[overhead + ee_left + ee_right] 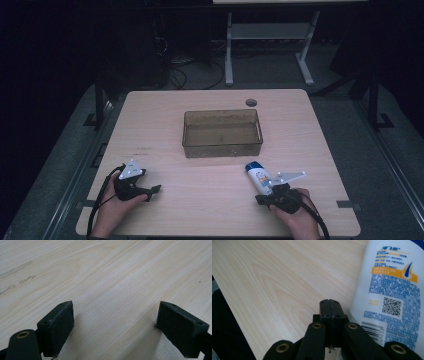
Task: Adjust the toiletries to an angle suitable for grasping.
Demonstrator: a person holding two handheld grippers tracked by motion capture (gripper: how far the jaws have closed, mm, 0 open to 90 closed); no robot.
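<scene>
Resting near the worktop's (165,220) front edge, the left tongs (115,322) gape with nothing between them; the right tongs (329,311) are pressed together — the white bottle (392,290) lies just beside them, the brown tray (222,145) farther back.

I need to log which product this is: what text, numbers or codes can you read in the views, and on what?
white bottle, barcode digits at its lower edge: "45053", partly cut off.
The same label, blue heading at its top: Chinese characters, too blurred to read.
The same label, small blue print: too small to read.
The same label: a QR code and an orange band with a blue drop sign, no readable words.
</scene>
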